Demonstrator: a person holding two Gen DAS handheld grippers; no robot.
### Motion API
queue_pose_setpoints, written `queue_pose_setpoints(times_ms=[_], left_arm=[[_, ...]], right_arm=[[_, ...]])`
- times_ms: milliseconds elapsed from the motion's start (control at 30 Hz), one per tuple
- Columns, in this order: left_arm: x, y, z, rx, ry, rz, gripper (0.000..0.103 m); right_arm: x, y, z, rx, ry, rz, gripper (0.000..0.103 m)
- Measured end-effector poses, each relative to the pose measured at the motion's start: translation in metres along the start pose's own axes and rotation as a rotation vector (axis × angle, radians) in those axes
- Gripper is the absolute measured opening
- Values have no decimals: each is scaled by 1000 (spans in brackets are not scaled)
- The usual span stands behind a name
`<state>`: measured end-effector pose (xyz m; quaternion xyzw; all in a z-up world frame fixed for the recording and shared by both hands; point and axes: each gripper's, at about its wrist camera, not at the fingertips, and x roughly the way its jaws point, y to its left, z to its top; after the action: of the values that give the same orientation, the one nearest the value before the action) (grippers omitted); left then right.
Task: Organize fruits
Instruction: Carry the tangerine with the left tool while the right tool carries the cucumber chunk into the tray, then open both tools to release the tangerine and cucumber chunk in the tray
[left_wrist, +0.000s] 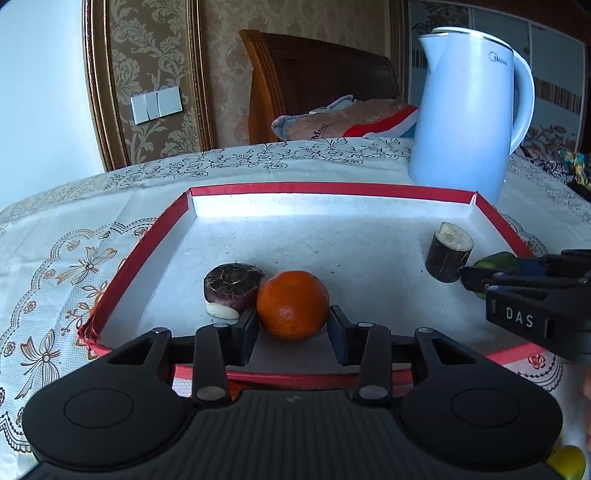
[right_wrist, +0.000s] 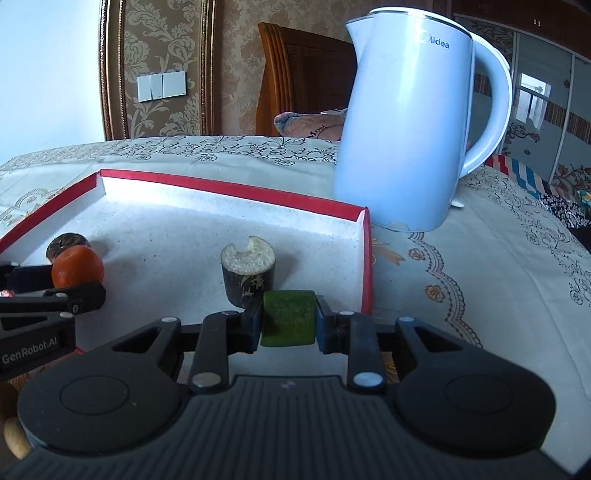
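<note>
The left tool (left_wrist: 293, 328) flanks the orange (left_wrist: 293, 309) in the red tray (left_wrist: 332, 189), seemingly unclamped. The right tool (right_wrist: 288, 326) pinches a green fruit (right_wrist: 289, 323) at the tray's near edge, likely for placement beside the cane stub (right_wrist: 248, 275).

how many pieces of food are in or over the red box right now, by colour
orange: 1, the orange between the left gripper fingers
green: 1, the green fruit held by the right gripper
dark purple: 1, the round piece
dark skin, pale cut top: 1, the sugarcane stub
total: 4
</note>
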<state>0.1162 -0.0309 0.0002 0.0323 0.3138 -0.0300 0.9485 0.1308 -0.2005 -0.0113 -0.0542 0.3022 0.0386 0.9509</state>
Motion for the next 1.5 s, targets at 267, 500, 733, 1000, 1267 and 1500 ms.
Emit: queue_pose_setpoints(times_ms=[267, 500, 733, 1000, 1267, 1500], left_arm=[[15, -1, 8, 5, -16, 47, 40], [16, 3, 7, -25, -17, 33, 42], [15, 18, 6, -98, -4, 50, 68], [13, 15, 3, -74, -8, 72, 69], [5, 12, -1, -42, -30, 84, 72], [0, 9, -4, -14, -55, 96, 73]], right_arm=[[8, 1, 3, 4, -18, -17, 27], [7, 1, 1, 10, -26, -20, 27], [6, -1, -1, 19, -33, -24, 27], [5, -1, -3, 17, -36, 1, 34], [-8, 7, -7, -19, -92, -10, 79], [-11, 7, -8, -21, -89, 0, 80]])
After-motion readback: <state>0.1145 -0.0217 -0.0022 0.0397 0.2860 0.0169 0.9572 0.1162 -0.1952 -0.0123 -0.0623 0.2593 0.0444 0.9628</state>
